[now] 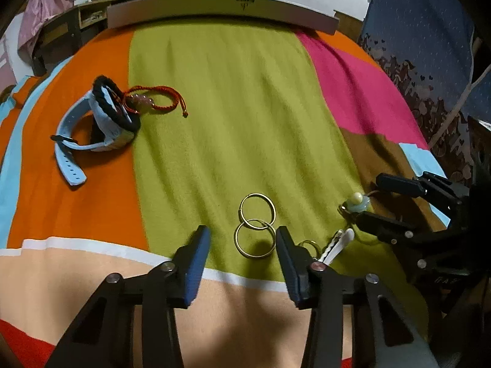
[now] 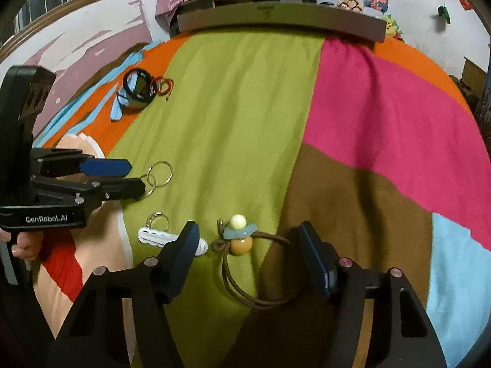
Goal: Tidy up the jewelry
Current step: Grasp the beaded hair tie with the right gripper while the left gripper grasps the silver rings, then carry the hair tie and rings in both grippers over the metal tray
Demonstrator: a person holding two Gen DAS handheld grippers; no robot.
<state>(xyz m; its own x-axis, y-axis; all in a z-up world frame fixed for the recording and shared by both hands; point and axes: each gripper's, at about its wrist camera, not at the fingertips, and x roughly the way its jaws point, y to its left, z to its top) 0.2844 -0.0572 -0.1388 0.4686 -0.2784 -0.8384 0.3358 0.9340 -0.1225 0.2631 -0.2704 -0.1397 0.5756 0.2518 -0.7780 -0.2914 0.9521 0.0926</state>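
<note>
The left gripper [image 1: 242,245] is spread wide around the two hoops [image 1: 256,225], gripping nothing; the right gripper [image 2: 248,245] is likewise released, straddling the beaded hair tie [image 2: 245,245] on the blanket [image 2: 239,107]. One hoop is best pinched at its rim, since they overlap. The white clip [image 2: 165,237] lies just beside the right's left finger. Open green cloth is left ahead; the watch [image 1: 92,125] pile sits far left.

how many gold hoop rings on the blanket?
2. Both gold hoops lie overlapping on the green stripe: the near one between the open left hand-held gripper's fingers, the far one just beyond. None seem hidden.
</note>
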